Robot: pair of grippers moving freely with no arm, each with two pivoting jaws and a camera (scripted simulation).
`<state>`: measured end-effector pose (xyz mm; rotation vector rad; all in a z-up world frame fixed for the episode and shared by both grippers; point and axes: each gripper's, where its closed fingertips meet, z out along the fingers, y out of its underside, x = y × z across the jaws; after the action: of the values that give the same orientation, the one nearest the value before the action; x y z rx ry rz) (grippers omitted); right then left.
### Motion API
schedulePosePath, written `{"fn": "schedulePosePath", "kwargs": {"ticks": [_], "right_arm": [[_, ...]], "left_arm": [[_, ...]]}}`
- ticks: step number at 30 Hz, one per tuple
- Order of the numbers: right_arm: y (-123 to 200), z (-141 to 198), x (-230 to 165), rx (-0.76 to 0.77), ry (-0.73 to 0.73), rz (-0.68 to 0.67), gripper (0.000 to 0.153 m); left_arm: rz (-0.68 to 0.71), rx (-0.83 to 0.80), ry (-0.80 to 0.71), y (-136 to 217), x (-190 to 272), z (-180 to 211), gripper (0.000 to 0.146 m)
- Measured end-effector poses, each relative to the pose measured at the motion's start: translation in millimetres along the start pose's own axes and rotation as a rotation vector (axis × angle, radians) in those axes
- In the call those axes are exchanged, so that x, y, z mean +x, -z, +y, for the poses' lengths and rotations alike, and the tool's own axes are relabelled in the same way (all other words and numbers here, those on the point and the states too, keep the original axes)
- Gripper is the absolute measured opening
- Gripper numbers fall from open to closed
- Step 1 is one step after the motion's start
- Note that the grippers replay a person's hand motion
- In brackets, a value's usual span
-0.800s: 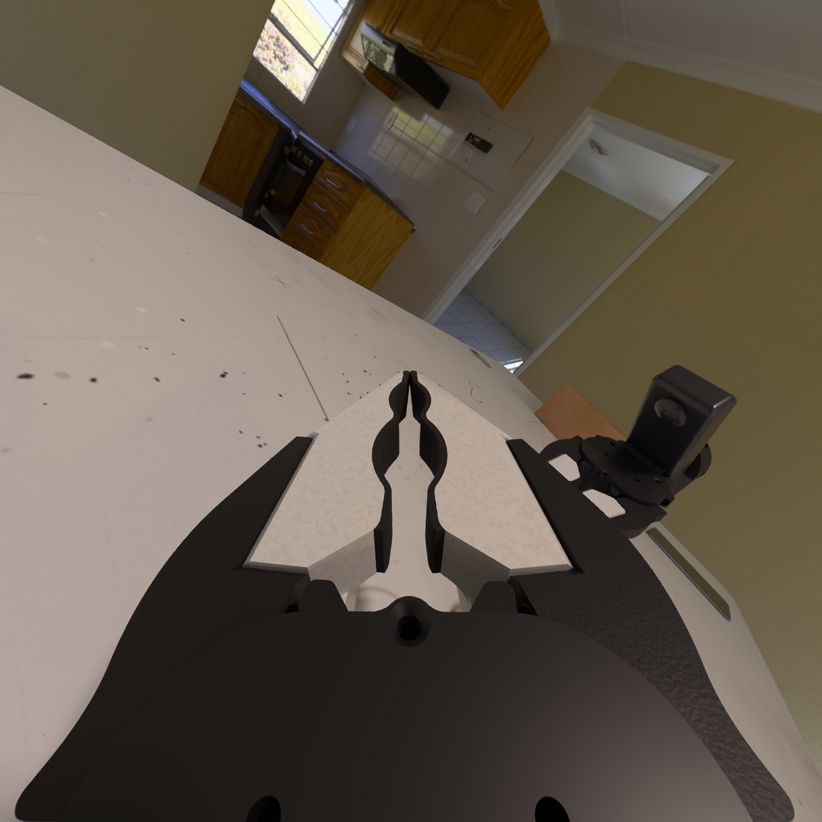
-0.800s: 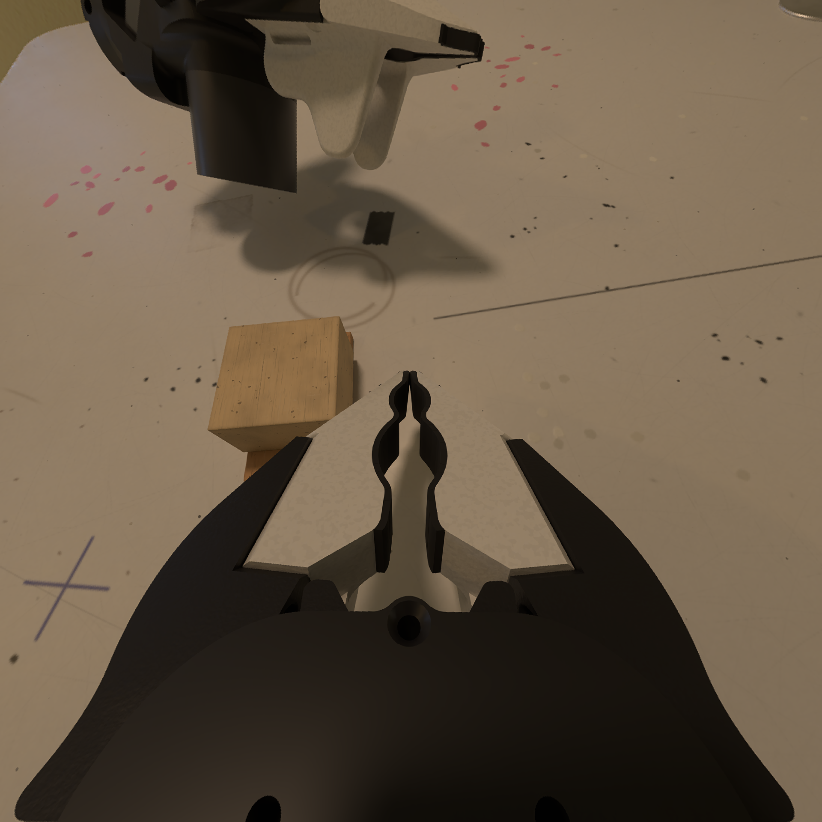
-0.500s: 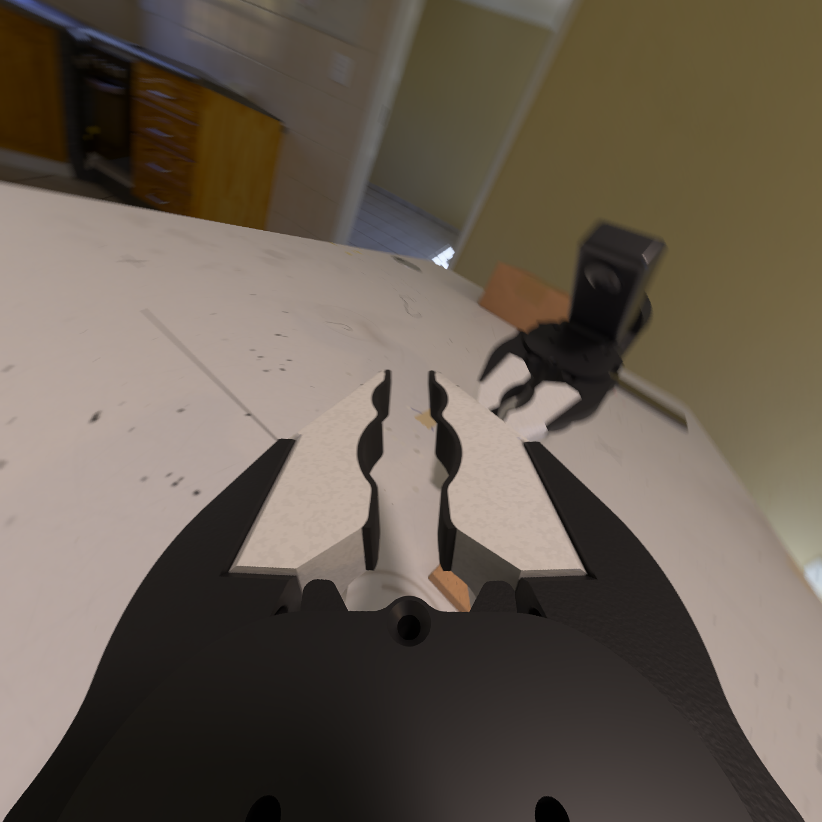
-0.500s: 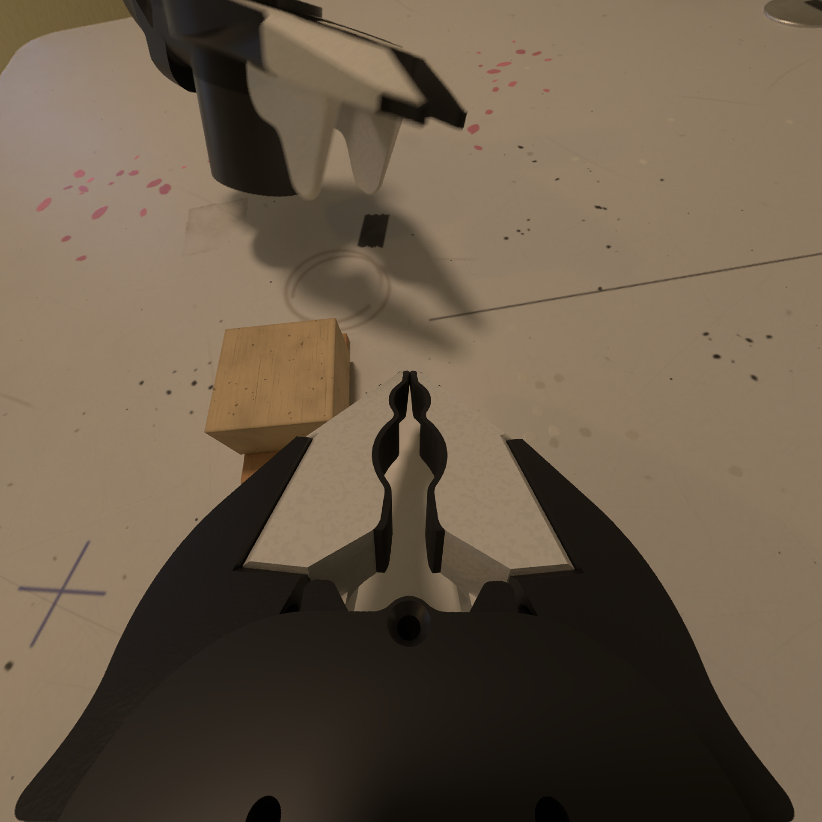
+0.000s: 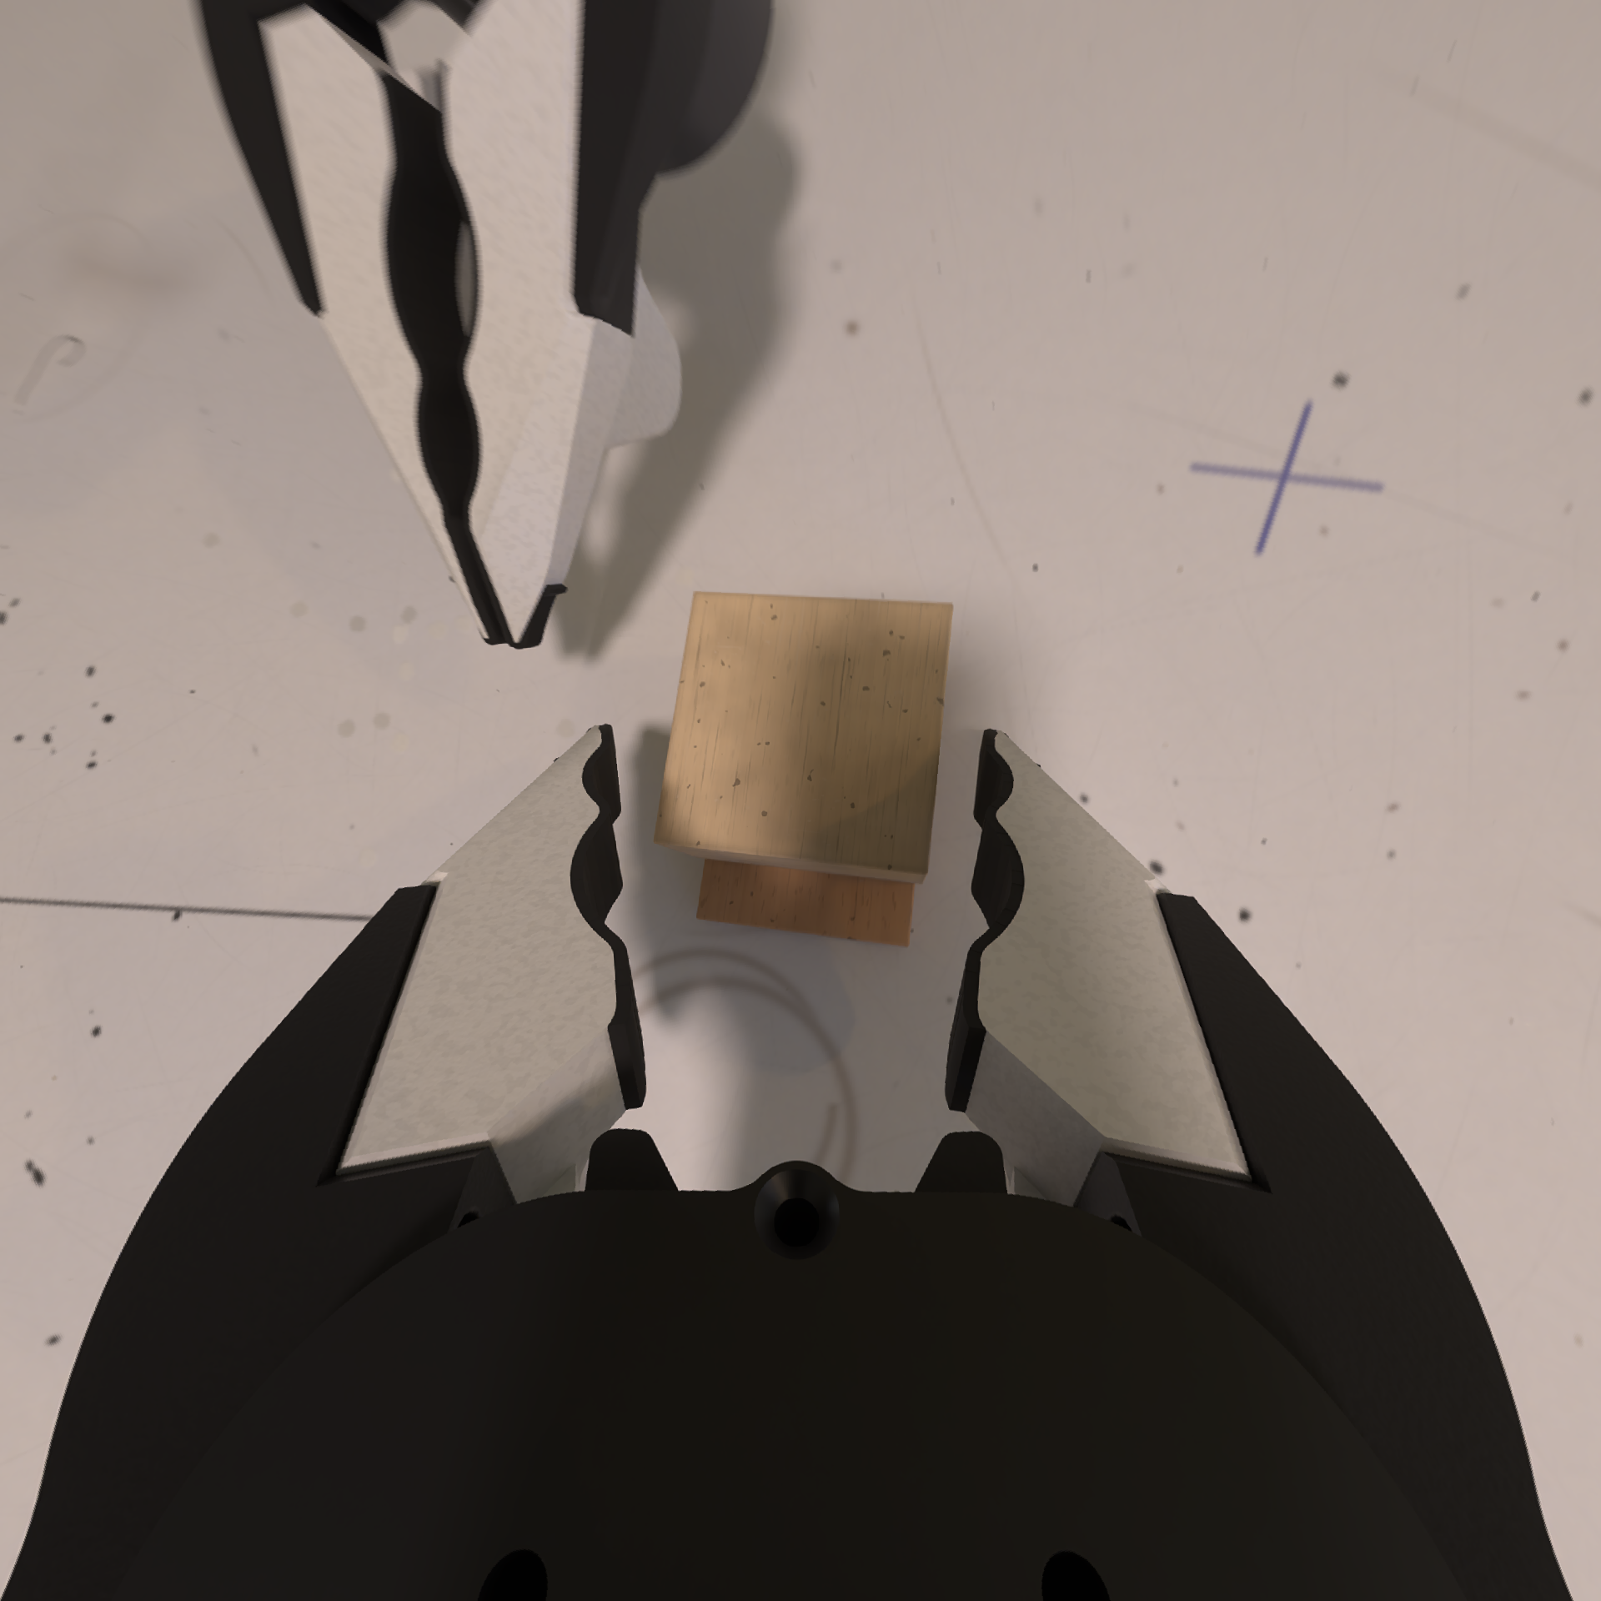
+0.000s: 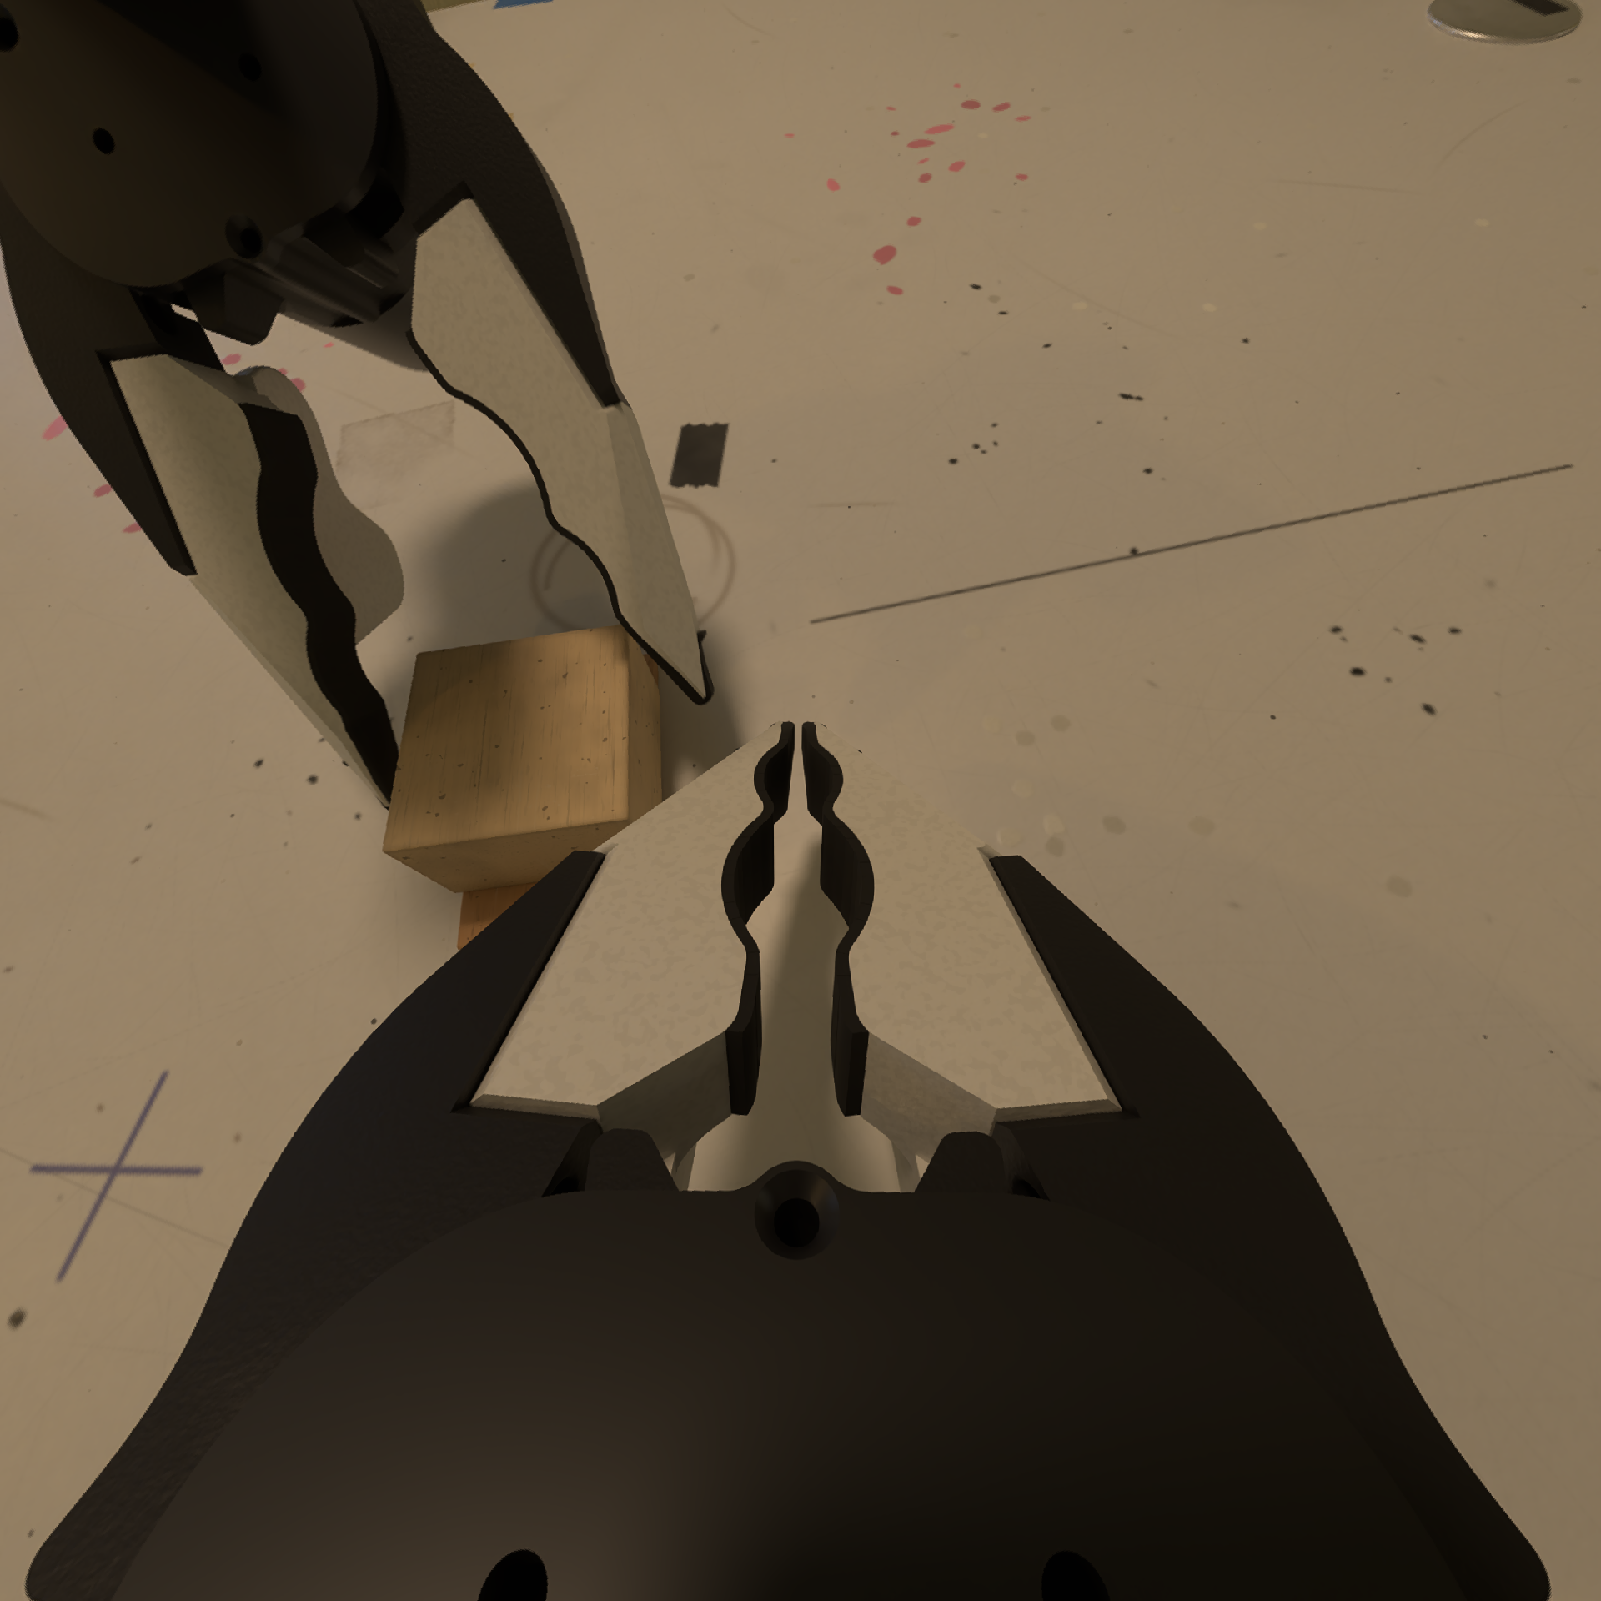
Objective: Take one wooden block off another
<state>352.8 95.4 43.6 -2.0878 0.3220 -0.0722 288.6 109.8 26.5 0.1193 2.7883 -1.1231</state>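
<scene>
A pale wooden block (image 5: 814,693) sits on a smaller, darker orange wooden block (image 5: 806,908) on the table. My left gripper (image 5: 797,735) is open and points down over the stack, one finger on each side of the top block, with gaps at both sides. In the right wrist view the left gripper (image 6: 539,736) straddles the top block (image 6: 520,745); the lower block (image 6: 494,910) peeks out beneath. My right gripper (image 6: 797,728) is shut and empty, its tips just right of the stack. It also shows in the left wrist view (image 5: 511,637).
The stack stands on a speckled pale table (image 5: 1213,780). A purple cross mark (image 5: 1286,476) lies beside the stack. A faint ring mark (image 5: 754,1022), a black tape piece (image 6: 697,455), a thin dark line (image 6: 1213,537) and red spots (image 6: 936,147) mark the surface.
My left gripper has swung from facing across the room to pointing down over the stack, and its jaws have opened wide around the top block. My right gripper has stayed shut and almost still.
</scene>
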Motion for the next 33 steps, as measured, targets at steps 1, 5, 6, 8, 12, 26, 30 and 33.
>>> {"fn": "schedulePosePath", "kwargs": {"ticks": [1, 5, 6, 8, 12, 26, 30, 33], "right_arm": [[0, 0, 0, -0.003, 0.001, -0.001, 0.002], [-1, 1, -1, -0.011, 0.002, -0.006, 0.001], [-1, 1, -1, -0.012, 0.003, -0.007, 0.001], [-1, 1, -1, -0.012, 0.003, -0.009, 0.001], [-1, 1, -2, -0.011, 0.007, -0.01, 0.001], [0, -2, 0, 0.019, 0.008, 0.001, 0.001], [0, -1, -2, 0.016, 0.027, 0.006, 0.001], [0, -1, -3, 0.014, 0.04, 0.009, 0.001]], "left_arm": [[0.016, -0.047, -0.017, -2, 0, 3, 0.083], [0.086, -0.199, -0.051, -7, 2, 14, 0.082], [0.104, -0.205, -0.046, -8, 2, 15, 0.081], [0.134, -0.196, -0.038, -10, 5, 13, 0.076], [0.133, -0.112, -0.023, -11, 4, 11, 0.068], [0.087, 0.583, 0.192, 51, -21, -23, 0.067], [0.095, 0.791, 0.21, 74, -25, -39, 0.067], [0.113, 0.903, 0.226, 87, -26, -46, 0.067]]}}
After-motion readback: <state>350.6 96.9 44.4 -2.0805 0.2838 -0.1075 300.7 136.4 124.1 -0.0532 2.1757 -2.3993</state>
